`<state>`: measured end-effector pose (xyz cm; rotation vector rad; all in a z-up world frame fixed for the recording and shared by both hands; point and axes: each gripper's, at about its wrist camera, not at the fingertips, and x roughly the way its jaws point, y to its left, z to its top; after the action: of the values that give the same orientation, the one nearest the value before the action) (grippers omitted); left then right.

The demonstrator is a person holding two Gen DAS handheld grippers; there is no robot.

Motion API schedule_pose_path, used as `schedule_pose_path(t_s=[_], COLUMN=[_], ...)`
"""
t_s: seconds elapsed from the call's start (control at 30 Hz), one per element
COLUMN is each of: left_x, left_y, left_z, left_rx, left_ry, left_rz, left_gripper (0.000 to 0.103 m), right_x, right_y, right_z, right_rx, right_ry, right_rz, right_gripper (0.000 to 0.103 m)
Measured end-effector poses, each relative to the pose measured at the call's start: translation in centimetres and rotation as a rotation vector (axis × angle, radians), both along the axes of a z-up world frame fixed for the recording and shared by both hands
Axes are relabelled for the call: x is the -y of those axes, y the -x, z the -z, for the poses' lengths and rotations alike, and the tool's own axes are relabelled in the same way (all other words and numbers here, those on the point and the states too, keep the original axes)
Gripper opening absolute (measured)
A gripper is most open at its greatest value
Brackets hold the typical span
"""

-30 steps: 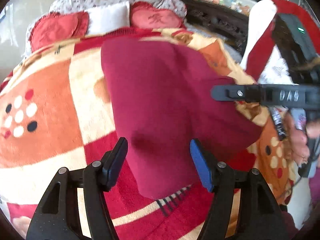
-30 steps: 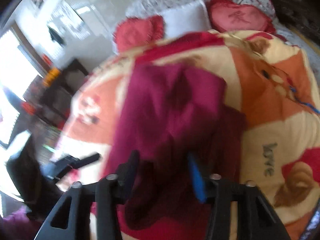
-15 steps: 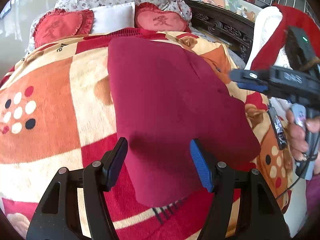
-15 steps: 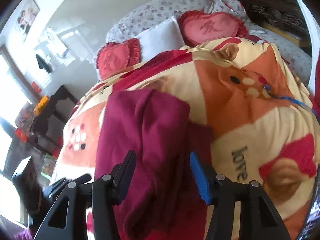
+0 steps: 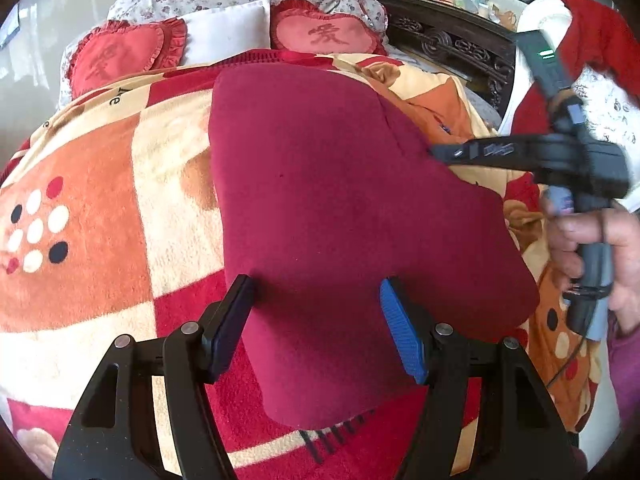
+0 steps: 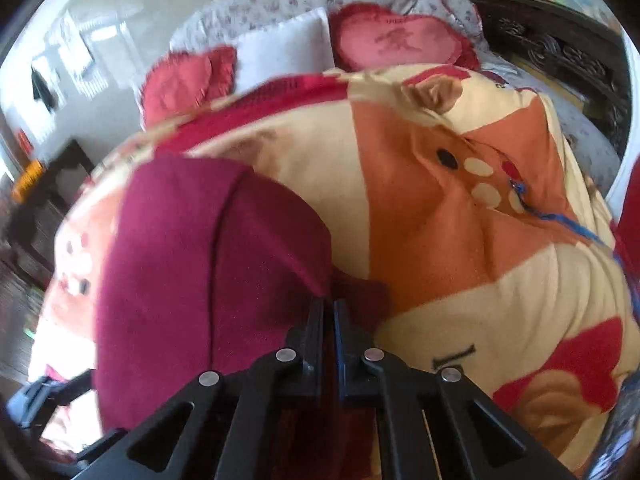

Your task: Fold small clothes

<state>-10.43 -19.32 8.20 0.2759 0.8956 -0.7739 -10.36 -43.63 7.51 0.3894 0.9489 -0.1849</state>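
Left wrist view: maroon garment [image 5: 340, 208] lay flat on blanket-covered bed [image 5: 100, 208]; left claw [image 5: 316, 320] gaped wide over near hem. Right claw [image 6: 329, 312] was pinched onto garment's edge. Fabric judged soft, light, limp; best gripped at edge or corner.

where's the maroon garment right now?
The maroon garment lies spread on the patterned blanket, centre of the left wrist view, between the open left gripper and the pillows. The right gripper sits shut at its right edge.
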Motion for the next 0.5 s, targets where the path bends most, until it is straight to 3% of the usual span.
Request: schedule_pose_path(t_s=[0.07,0.17,0.27,0.37,0.43,0.5], left_x=[-0.1,-0.1,-0.1,-0.1,-0.1,-0.1], left_y=[-0.2,-0.4,-0.3,-0.3,-0.4,-0.5], left_z=[0.1,0.1,0.0,0.1,0.1,0.1], left_rx=[-0.011,-0.017,-0.014,-0.016,-0.021,-0.028], left_ry=[0.006,0.013,0.009,0.010,0.011,0.005], left_rz=[-0.007,-0.013,-0.014,-0.015,-0.014,-0.013], left_gripper=[0.066,0.066,0.066,0.066,0.066,0.066], right_x=[0.1,-0.6,-2.9,-4.7,-5.3,-4.7], right_y=[1.0,1.8,2.7,3.2,2.9,2.7], right_z=[-1.3,-3.3,-4.2,-3.4,-1.3,0.9], right_rx=[0.037,0.071,0.086,0.072,-0.007,-0.039], right_ry=[-0.021,-0.051,-0.052,-0.040,0.044,0.016], right_rz=[0.012,-0.006,-0.075,-0.120,-0.115,-0.110], right_gripper=[0.004,0.013,0.038,0.039,0.039,0.040])
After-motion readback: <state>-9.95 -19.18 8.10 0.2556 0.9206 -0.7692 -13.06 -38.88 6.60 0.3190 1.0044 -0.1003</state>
